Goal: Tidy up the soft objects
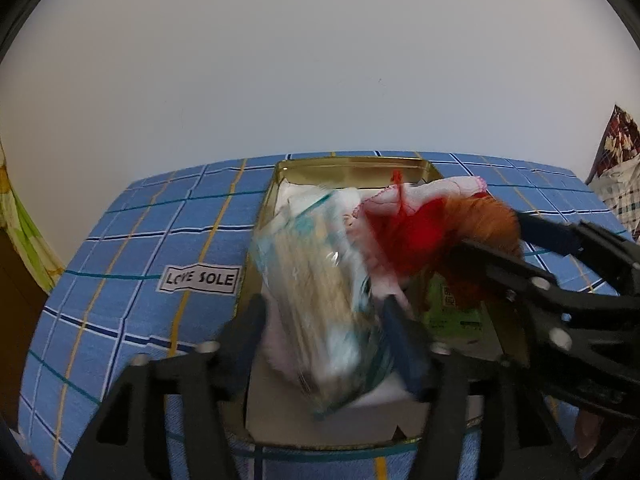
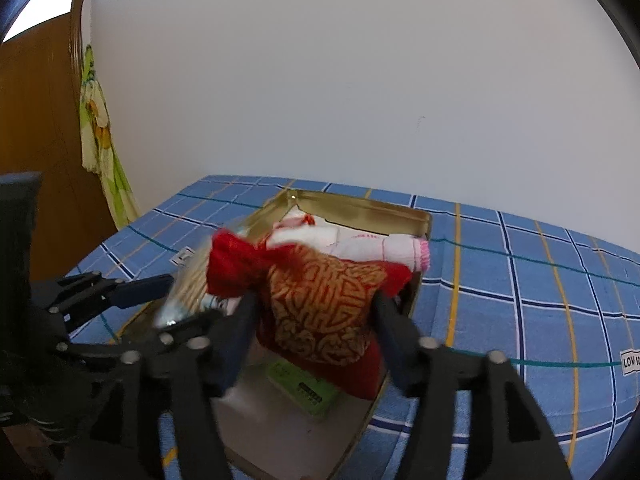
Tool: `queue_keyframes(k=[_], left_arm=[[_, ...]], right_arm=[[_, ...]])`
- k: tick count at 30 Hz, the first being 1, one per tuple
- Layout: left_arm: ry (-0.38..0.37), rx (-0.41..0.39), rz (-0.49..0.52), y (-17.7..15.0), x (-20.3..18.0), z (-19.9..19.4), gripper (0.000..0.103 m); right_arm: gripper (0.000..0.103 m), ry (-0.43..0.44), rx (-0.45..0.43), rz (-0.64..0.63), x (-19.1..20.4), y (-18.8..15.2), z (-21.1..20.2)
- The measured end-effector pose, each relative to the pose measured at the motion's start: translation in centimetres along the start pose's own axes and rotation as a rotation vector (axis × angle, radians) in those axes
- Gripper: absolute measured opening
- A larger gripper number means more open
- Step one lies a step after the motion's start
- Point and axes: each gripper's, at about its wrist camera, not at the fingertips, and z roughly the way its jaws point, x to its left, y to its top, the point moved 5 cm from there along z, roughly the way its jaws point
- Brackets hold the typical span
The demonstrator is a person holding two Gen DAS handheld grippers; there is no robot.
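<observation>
Behind, a blue checked bedsheet (image 2: pixel 520 280) (white wall (image 2: pixel 360 80)) bears a gold tin (image 2: pixel 400 210).

Left tool (image 1: pixel 324 332) black, silver screws, dark blue fingertips (image 1: pixel 404 344), right tool (image 2: pixel 314 332) alike

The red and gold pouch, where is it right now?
In the right wrist view the red and gold pouch sits mid-frame over the gold tin, between the right gripper's open fingers, in front of the white sock.

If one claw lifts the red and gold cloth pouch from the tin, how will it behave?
The pouch looks soft and bulging, so it would likely sag and change shape. Its tied red neck seems a floppy but handy place to pinch. The woven cloth looks unlikely to slip. It sits in the tin and should not roll.
</observation>
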Motion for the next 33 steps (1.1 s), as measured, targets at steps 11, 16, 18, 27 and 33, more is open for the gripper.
queue_keyframes(k=[11, 16, 18, 27, 33], left_arm=[[0.082, -0.08, -0.015, -0.3, 0.5, -3.8, 0.081], [0.079, -0.09, -0.064, -0.8, 1.4, -5.0, 0.081], [0.084, -0.093, -0.072, -1.0, 1.7, -5.0, 0.081], [0.096, -0.11, -0.126, -2.0, 2.5, -6.5, 0.082], [0.105, -0.117, -0.136, -2.6, 2.0, -6.8, 0.084]], right_arm=[[0.1, 0.031, -0.119, 0.036, -0.4, 0.3, -4.9], [0.103, 0.034, -0.154, 0.049, -0.3, 0.4, -6.2], [0.103, 0.035, -0.155, 0.053, -0.4, 0.3, -6.5], [0.103, 0.037, -0.177, 0.067, -0.5, -0.5, -7.9], [0.103, 0.02, -0.197, 0.047, -0.3, -1.3, -8.9]])
